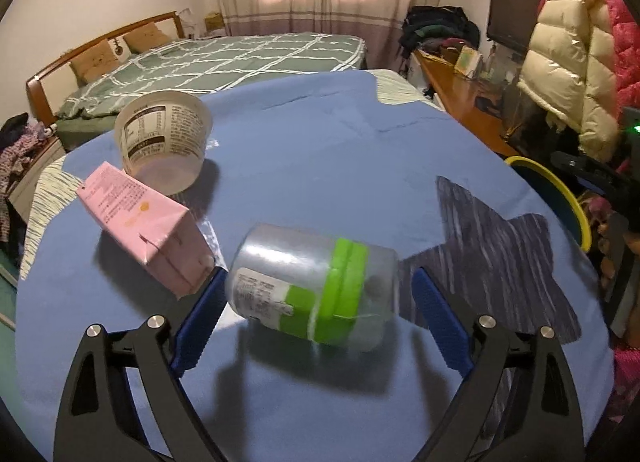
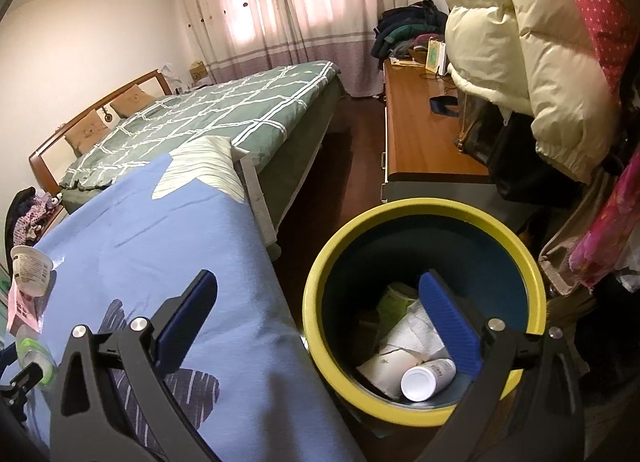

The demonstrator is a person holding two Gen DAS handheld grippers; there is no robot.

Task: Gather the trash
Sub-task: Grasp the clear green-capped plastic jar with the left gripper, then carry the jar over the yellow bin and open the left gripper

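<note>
Left gripper: standing wide, its blue pads flanking the jar; the left pad is sitting at the jar's base end, though whether it is touching is hard to tell, and the right pad is standing clear of the cap end.
Right gripper: spreading wide with nothing between its fingers; the left finger is hanging over the cloth, the right finger over the bin.
Jar: lying on its side on the blue cloth, clear with a green band and a label, blurred at its right end.
Carton: pink, lying tilted just left of the jar, its near corner sitting close to the left pad.
Cup: white, printed, tipped over behind the carton with its mouth facing forward.
Bin: yellow-rimmed and dark inside, standing on the floor just beside the cloth's edge; in the left wrist view only a slice of its rim is showing at the right edge.
Bin contents: a white bottle lying among crumpled paper; the right finger is covering part of the pile, so the rest is hard to make out.
Cut off: in the right wrist view the cup, carton and jar are crowding the left edge, small and partly cropped.
Person: fingers are showing only at the far right edge of the left wrist view, dim and blurred.
</note>
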